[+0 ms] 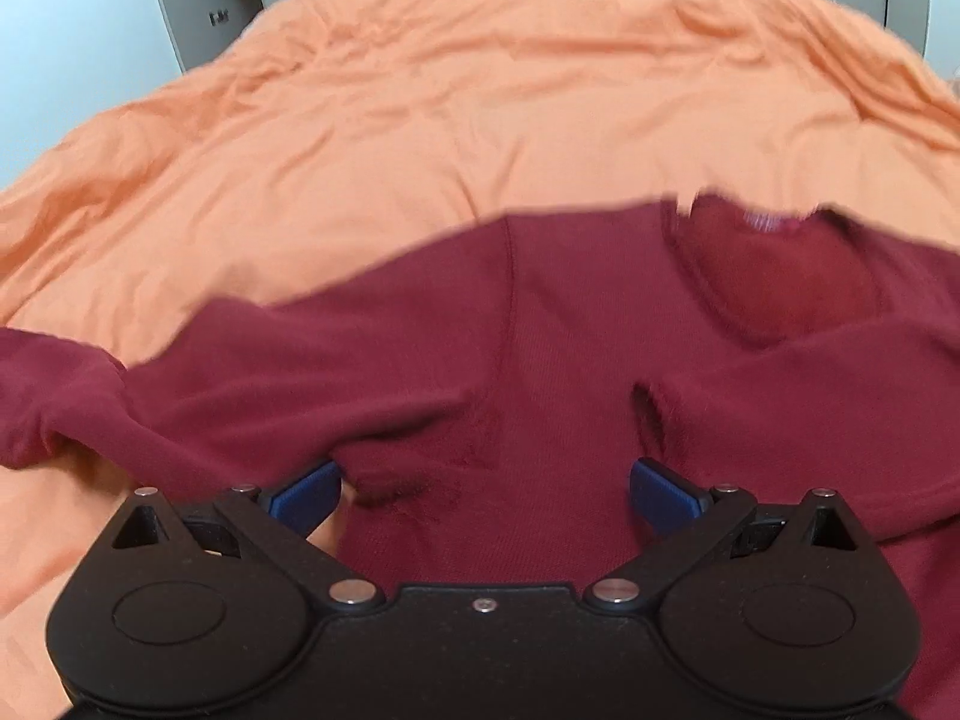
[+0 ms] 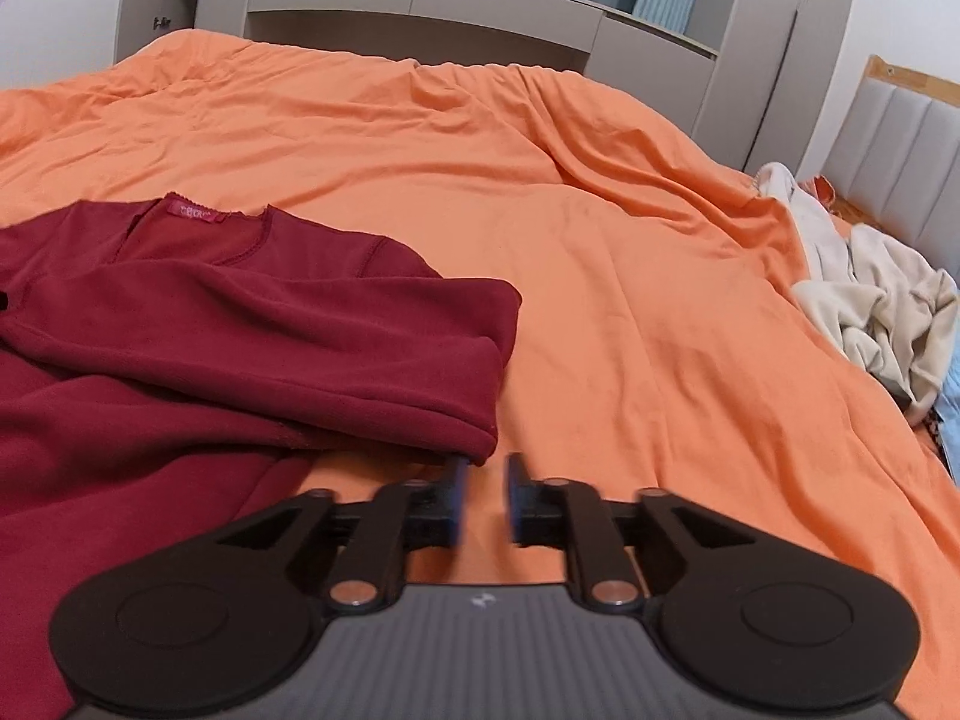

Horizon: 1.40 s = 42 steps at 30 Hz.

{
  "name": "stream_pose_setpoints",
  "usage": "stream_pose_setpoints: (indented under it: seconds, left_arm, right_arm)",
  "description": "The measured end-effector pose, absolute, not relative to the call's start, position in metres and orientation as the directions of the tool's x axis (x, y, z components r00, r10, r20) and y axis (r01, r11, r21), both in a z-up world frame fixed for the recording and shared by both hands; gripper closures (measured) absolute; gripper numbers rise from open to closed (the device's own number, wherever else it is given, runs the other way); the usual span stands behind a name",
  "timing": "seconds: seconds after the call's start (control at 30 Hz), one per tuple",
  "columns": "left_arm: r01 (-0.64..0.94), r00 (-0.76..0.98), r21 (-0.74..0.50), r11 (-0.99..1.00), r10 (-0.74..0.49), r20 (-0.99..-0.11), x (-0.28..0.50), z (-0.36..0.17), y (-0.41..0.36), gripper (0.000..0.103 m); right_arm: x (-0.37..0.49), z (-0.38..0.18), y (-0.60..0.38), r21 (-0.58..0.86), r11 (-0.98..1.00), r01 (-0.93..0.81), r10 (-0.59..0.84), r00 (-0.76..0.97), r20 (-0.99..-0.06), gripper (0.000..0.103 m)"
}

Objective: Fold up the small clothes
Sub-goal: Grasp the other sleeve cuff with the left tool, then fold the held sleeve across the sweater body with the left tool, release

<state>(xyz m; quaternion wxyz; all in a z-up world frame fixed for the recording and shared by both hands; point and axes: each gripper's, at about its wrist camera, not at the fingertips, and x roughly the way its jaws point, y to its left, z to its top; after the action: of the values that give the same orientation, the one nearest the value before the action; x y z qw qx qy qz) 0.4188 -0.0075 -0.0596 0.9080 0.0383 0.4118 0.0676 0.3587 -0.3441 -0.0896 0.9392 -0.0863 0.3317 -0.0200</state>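
Note:
A dark red long-sleeved top (image 1: 540, 324) lies on the orange bed sheet (image 1: 372, 120). In the left wrist view my left gripper (image 1: 483, 486) is wide open just above the top's body, near the left armpit, with the left sleeve stretched out to the left. In the right wrist view the top (image 2: 180, 324) lies at the left with its right sleeve folded across the chest. My right gripper (image 2: 483, 483) has a narrow gap between its fingers and holds nothing, just off the folded sleeve's cuff edge.
A heap of cream clothes (image 2: 870, 312) lies at the right edge of the bed. A grey padded headboard (image 2: 900, 144) is at the right. Grey cabinets (image 2: 420, 6) stand beyond the bed. The orange sheet (image 2: 600, 240) is wrinkled.

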Motion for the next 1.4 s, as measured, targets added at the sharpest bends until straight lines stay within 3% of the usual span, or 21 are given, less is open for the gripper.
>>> stream_pose_setpoints:
  seconds: [0.03,0.07,0.23,0.47,0.7,0.9,1.03,1.1,1.17,1.2,1.4]
  left_arm:
    - [-0.097,0.667,0.114,0.989,0.15,-0.73,0.416,-0.053,-0.006,0.001]
    - [-0.106,0.682,0.095,0.99,0.142,-0.718,0.411,-0.045,-0.003,0.001]
    - [-0.173,0.733,0.001,0.985,0.129,-0.668,0.387,-0.005,0.029,0.0]
    - [-0.343,0.717,-0.047,0.938,0.229,-0.658,0.357,0.035,0.128,0.0]
    - [-0.572,0.626,-0.09,0.815,0.362,-0.691,0.335,0.025,0.25,0.001]
    - [-0.64,0.64,-0.238,0.731,0.335,-0.691,0.336,0.01,0.309,0.009]
    - [-0.636,0.683,-0.345,0.69,0.295,-0.669,0.345,0.002,0.323,0.028]
    - [-0.639,0.694,-0.375,0.672,0.292,-0.658,0.348,0.0,0.327,0.045]
    - [-0.641,0.708,-0.408,0.65,0.295,-0.641,0.35,-0.003,0.331,0.092]
    - [-0.635,0.724,-0.434,0.638,0.298,-0.622,0.349,-0.004,0.333,0.1]
    - [-0.556,0.819,-0.46,0.692,0.362,-0.446,0.337,0.031,0.33,0.102]
  right_arm:
    - [0.354,-0.086,-0.344,-0.166,0.986,-0.02,-0.088,0.784,-0.615,0.045]
    - [0.349,-0.082,-0.344,-0.152,0.988,-0.02,-0.077,0.789,-0.61,0.03]
    - [0.324,-0.056,-0.34,-0.043,0.998,-0.041,0.008,0.816,-0.578,0.002]
    - [0.295,-0.024,-0.314,0.084,0.987,-0.134,0.159,0.835,-0.527,0.0]
    - [0.274,-0.027,-0.26,0.123,0.965,-0.232,0.261,0.805,-0.533,0.0]
    - [0.263,-0.037,-0.226,0.131,0.955,-0.267,0.294,0.774,-0.561,0.0]
    - [0.26,-0.044,-0.217,0.136,0.954,-0.267,0.296,0.762,-0.576,0.0]
    - [0.26,-0.047,-0.215,0.144,0.955,-0.26,0.294,0.758,-0.582,0.0]
    - [0.259,-0.049,-0.215,0.152,0.954,-0.257,0.296,0.753,-0.588,0.0]
    - [0.259,-0.051,-0.216,0.153,0.955,-0.255,0.295,0.75,-0.591,0.0]
    - [0.261,-0.052,-0.221,0.161,0.958,-0.238,0.286,0.75,-0.597,0.0]
